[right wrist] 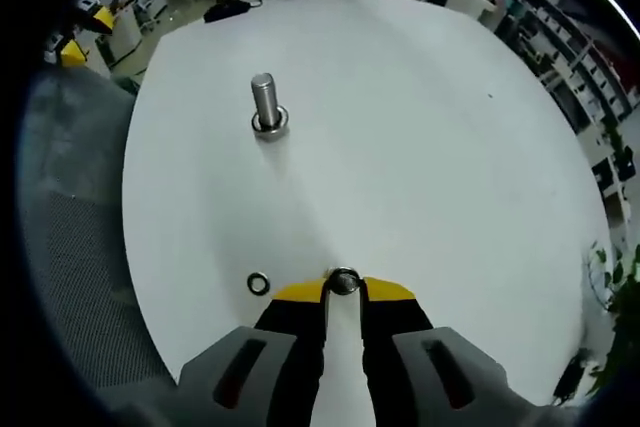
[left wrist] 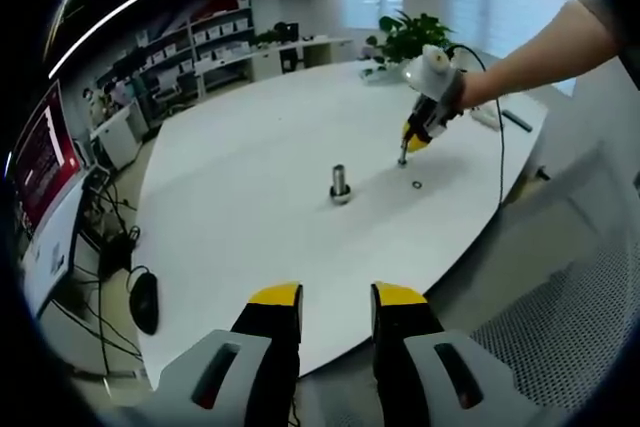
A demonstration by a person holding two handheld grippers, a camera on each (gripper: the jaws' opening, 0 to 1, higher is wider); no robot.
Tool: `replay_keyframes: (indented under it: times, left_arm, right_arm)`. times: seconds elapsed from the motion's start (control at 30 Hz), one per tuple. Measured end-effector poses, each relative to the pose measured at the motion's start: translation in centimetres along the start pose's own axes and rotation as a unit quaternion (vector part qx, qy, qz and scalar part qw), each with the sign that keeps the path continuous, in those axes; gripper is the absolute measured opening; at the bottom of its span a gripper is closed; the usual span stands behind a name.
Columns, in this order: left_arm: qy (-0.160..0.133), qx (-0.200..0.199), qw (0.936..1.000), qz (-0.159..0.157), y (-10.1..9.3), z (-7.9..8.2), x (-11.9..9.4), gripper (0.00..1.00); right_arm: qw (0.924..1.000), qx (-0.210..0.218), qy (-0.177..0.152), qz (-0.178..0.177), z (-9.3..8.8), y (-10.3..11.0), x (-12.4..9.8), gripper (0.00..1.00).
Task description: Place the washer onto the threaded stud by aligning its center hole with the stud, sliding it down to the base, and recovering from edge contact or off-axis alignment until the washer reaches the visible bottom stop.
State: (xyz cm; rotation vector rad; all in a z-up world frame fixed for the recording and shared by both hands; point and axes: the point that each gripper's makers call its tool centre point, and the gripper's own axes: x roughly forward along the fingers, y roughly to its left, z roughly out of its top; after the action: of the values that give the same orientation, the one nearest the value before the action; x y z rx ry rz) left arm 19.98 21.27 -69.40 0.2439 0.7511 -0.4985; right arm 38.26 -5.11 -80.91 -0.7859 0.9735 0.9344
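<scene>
On the white round surface [right wrist: 420, 147] stands the upright grey threaded metal stud [right wrist: 265, 102] on its ring-shaped base. The right gripper [right wrist: 343, 287] pinches a small silver metal washer [right wrist: 343, 281] between its yellow tips, near the surface edge and well apart from the stud. A second dark washer [right wrist: 259, 284] lies flat just beside it. The left gripper [left wrist: 336, 299] is spread and holds nothing, beyond the surface edge.

Washer [right wrist: 343, 281] apparently pinched; stud [right wrist: 264, 105] upright, well apart.
</scene>
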Motion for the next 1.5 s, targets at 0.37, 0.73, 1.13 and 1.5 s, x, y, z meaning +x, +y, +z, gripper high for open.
replay_keyframes:
  times: [0.37, 0.73, 1.13, 1.5]
  left_arm:
    - [0.007, 0.003, 1.0, -0.003, -0.1, -0.2, 0.1, 0.25]
    - [0.012, 0.003, 0.9999, -0.006, -0.2, -0.4, 0.2, 0.25]
    - [0.014, 0.0, 0.9999, -0.006, -0.2, -0.5, 0.2, 0.25]
    - [0.015, 0.004, 0.9998, -0.011, -0.4, -0.5, 0.3, 0.25]
  right_arm:
    - [0.9996, 0.013, 0.021, 0.012, -1.0, 0.3, 1.8, 0.15]
    - [0.9988, 0.031, 0.03, 0.023, -1.9, 0.8, 2.4, 0.15]
    - [0.9986, 0.045, 0.02, 0.019, -2.3, 0.6, 1.7, 0.18]
    - [0.9964, 0.082, 0.005, 0.019, -4.2, 2.1, 0.1, 0.21]
